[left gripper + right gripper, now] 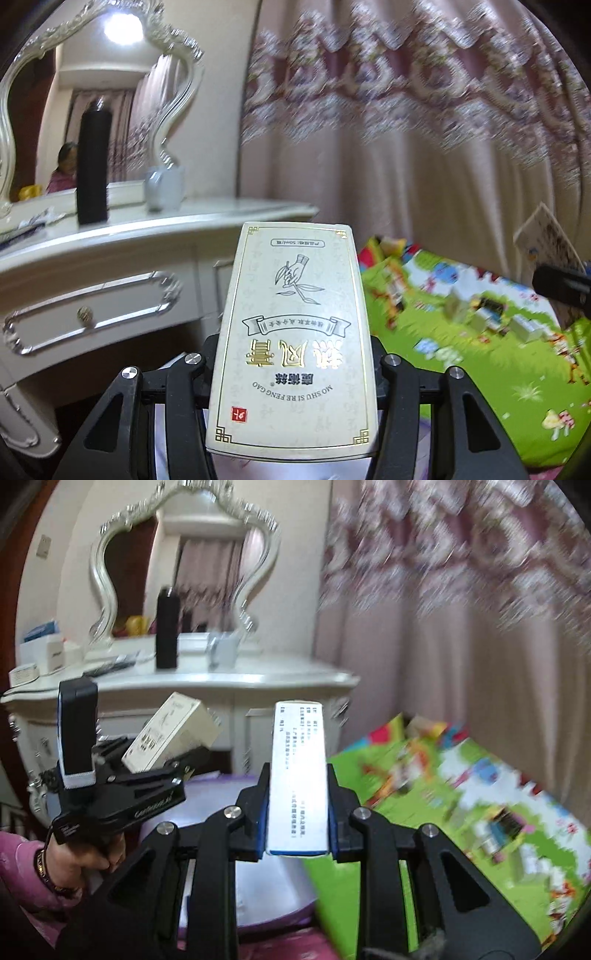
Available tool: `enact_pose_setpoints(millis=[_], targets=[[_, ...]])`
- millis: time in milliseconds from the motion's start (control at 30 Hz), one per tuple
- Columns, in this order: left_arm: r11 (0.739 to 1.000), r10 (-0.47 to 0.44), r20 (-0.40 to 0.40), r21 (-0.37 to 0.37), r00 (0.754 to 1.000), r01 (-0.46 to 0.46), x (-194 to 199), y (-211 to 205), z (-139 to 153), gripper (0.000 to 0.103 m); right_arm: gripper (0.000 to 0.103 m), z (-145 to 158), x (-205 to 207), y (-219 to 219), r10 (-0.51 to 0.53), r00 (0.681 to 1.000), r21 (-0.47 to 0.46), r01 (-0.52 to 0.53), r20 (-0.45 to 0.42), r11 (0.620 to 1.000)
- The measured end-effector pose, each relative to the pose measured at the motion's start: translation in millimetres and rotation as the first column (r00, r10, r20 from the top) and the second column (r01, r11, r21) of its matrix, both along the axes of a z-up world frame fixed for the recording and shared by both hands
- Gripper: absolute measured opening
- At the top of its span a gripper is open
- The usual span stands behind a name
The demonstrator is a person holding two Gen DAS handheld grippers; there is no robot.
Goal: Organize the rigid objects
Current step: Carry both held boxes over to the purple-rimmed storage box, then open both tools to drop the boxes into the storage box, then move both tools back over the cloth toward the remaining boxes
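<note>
A cream box is clamped in the left hand-held gripper and a white-blue box in the right hand-held gripper, both carried right of the counter, probably for sorting.

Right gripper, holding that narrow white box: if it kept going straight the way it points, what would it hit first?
Probably the white dressing table: the right gripper aims its narrow white box at the table's front, right of the drawers. Depth is unclear.

Cream box: "MO SHU SI RE FENG GAO", upside-down.
</note>
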State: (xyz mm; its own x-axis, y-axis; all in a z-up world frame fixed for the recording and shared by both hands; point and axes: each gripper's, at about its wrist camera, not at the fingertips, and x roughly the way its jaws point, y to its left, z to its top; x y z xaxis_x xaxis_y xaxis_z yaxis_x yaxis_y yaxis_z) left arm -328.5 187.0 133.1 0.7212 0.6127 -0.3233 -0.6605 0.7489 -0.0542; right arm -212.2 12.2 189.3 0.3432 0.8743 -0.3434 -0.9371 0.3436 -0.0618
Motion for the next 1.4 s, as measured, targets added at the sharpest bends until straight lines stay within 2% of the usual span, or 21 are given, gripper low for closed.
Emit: enact_pose_setpoints(millis=[133,300,467,667,733,767,800,833,867,900,1033,1133,1233,1300,1400], targets=[[0.998,0.037,-0.073,-0.049,0.997,-0.041,-2,21,-21,0.053,0.028,-24,1,32,0.056,0.996,-0.104,-0.062,-0.062,0.993],[0.988,0.055,-0.144,-0.136,0.988,-0.075,-2,44,-45,0.053,0.028,-63,12,72,0.092,0.980,-0.235,-0.132,-0.175,0.963],[0.973,0.066,-0.210,-0.202,0.975,-0.110,-4,61,-70,0.053,0.028,-94,24,101,0.092,0.963,-0.308,-0.171,-0.255,0.936],[0.960,0.062,-0.245,-0.250,0.968,-0.125,-5,71,-85,0.053,0.028,-122,31,125,0.065,0.953,-0.364,-0.176,-0.297,0.915],[0.959,0.078,-0.255,-0.247,0.964,-0.142,-3,72,-87,0.063,0.029,-126,34,126,0.048,0.943,-0.361,-0.173,-0.330,0.916],[0.957,0.098,-0.263,-0.239,0.960,-0.163,-2,74,-87,0.081,0.032,-126,36,127,0.045,0.939,-0.361,-0.175,-0.341,0.916],[0.955,0.129,-0.272,-0.223,0.953,-0.193,-2,74,-87,0.095,0.044,-128,39,127,0.042,0.933,-0.360,-0.180,-0.358,0.915],[0.955,0.145,-0.274,-0.213,0.951,-0.207,-2,75,-87,0.097,0.052,-129,40,126,0.041,0.928,-0.359,-0.184,-0.371,0.915],[0.956,0.153,-0.273,-0.203,0.950,-0.213,-2,74,-86,0.099,0.066,-129,43,124,0.039,0.923,-0.351,-0.184,-0.382,0.918],[0.957,0.153,-0.274,-0.197,0.949,-0.211,-2,73,-85,0.099,0.071,-127,45,118,0.036,0.919,-0.335,-0.179,-0.391,0.925],[0.965,0.133,-0.290,-0.180,0.948,-0.191,4,64,-80,0.100,0.073,-112,59,81,0.019,0.919,-0.295,-0.146,-0.394,0.944],[0.974,0.090,-0.297,-0.173,0.951,-0.146,16,53,-76,0.100,0.079,-101,74,49,-0.037,0.924,-0.275,-0.075,-0.382,0.959],[0.981,0.042,-0.310,-0.165,0.950,-0.098,30,39,-73,0.100,0.084,-98,94,7,-0.113,0.911,-0.250,0.011,-0.397,0.968],[0.985,0.007,-0.323,-0.161,0.946,-0.062,42,29,-70,0.100,0.085,-101,109,-24,-0.181,0.893,-0.246,0.082,-0.412,0.966],[0.991,-0.049,-0.347,-0.137,0.937,0.001,61,8,-66,0.100,0.085,-110,134,-68,-0.286,0.834,-0.230,0.196,-0.472,0.953]])
